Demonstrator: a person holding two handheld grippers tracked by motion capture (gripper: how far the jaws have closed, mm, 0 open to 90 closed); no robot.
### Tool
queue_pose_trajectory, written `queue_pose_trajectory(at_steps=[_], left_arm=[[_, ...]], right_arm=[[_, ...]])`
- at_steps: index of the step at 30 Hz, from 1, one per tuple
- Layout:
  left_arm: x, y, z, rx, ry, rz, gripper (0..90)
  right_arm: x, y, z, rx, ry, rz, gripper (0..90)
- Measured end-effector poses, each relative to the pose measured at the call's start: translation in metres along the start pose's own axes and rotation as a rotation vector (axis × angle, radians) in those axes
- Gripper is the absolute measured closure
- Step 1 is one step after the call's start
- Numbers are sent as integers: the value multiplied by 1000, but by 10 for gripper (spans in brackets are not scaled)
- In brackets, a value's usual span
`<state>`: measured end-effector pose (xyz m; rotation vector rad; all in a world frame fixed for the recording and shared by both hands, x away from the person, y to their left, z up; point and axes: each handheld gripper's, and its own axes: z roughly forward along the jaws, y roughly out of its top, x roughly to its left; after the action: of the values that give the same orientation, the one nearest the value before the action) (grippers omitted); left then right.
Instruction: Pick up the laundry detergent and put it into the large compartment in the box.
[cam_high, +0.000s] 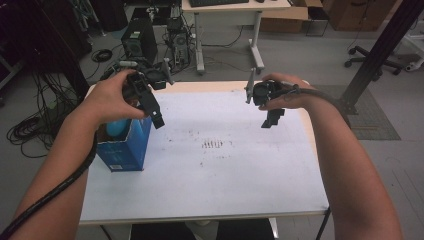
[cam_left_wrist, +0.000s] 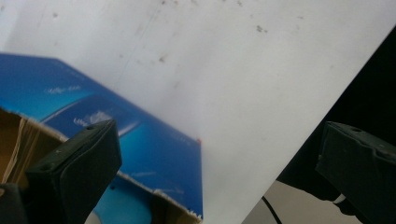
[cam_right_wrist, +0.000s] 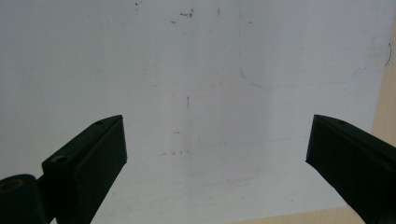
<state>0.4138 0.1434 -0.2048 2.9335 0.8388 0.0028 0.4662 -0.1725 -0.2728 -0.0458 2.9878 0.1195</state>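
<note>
From above, the left gripper (cam_high: 156, 119) hangs just over the open blue box (cam_high: 131, 145) at the table's (cam_high: 225, 190) left edge; the right gripper (cam_high: 272, 120) is well apart from the box. The left gripper view shows jaws spread wide, empty, above the box (cam_left_wrist: 154, 154). The right gripper view shows jaws wide, empty, over the white sheet (cam_right_wrist: 196, 84).

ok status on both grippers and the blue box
Left gripper open, above blue box. Right gripper open, empty, over white table. Box open-topped, nothing in the way.
</note>
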Motion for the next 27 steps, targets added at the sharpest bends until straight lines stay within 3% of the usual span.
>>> queue_pose_trajectory(at_steps=[4,8,14,27], left_arm=[[-3,4,3,4,-14,36,2],[-9,7,10,45,-11,93,2],[-12,11,16,59,-23,127,2],[-12,19,19,44,-33,127,2]], right_arm=[[0,-2,1,11,3,11,45],[0,-3,2,13,4,13,45],[-3,-3,4,19,8,13,45],[-2,-6,2,18,7,20,45]])
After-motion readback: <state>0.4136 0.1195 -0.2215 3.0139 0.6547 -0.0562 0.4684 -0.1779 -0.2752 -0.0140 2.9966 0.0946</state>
